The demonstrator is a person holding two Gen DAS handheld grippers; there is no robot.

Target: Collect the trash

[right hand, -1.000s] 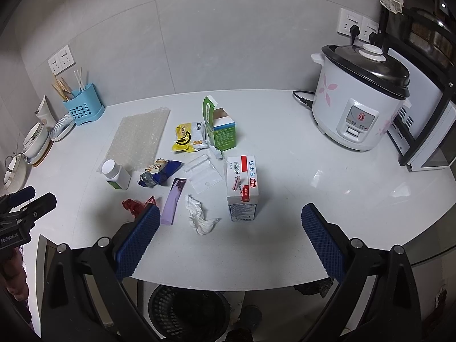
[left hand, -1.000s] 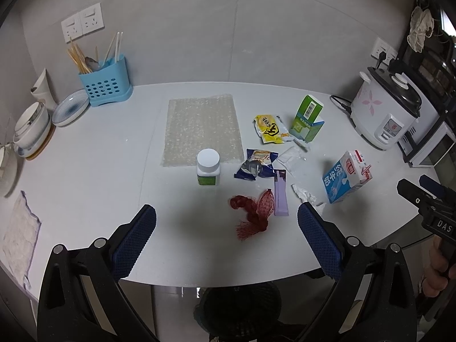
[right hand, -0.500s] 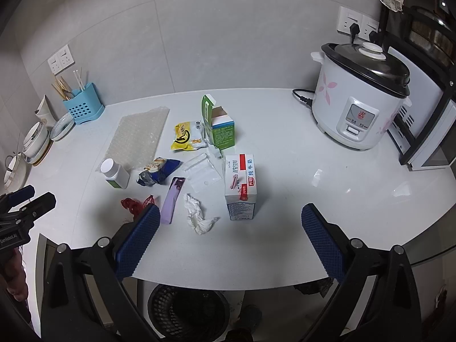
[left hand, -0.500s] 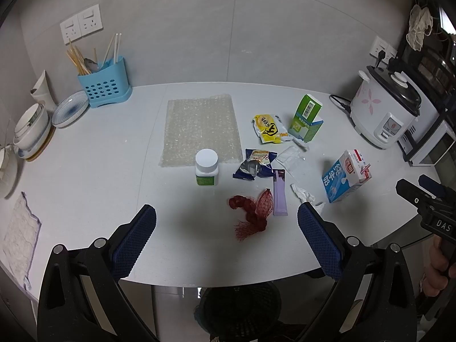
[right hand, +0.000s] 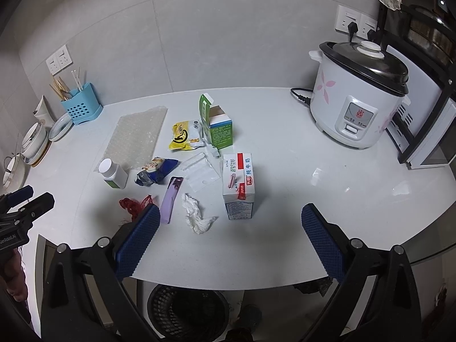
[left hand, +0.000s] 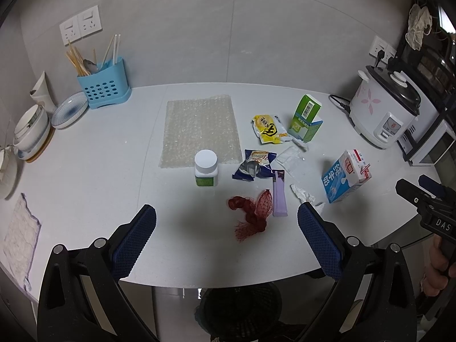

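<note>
A: How do the two grippers stand?

B: The left gripper (left hand: 226, 222) hangs above the near edge of the white counter (left hand: 99, 156), jaws spread wide and holding nothing. The right gripper (right hand: 230, 222) is the same: wide open, empty, over the near edge.

A: And the trash?

B: Scattered mid-counter. A red mesh net (left hand: 252, 213) lies nearest the left gripper, just beside a purple sachet (left hand: 278, 195). A crumpled tissue (right hand: 195, 213) lies between the sachet and an upright milk carton (right hand: 238, 188). Farther back are a blue snack wrapper (left hand: 255, 165), a clear plastic bag (right hand: 201, 175), a yellow snack packet (left hand: 268, 129) and an opened green box (right hand: 218, 125).

A: Anything else?

B: A white-capped bottle (left hand: 206, 168) touches a sheet of bubble wrap (left hand: 199, 128). A black mesh bin (right hand: 188, 312) stands on the floor below the counter's edge.
</note>
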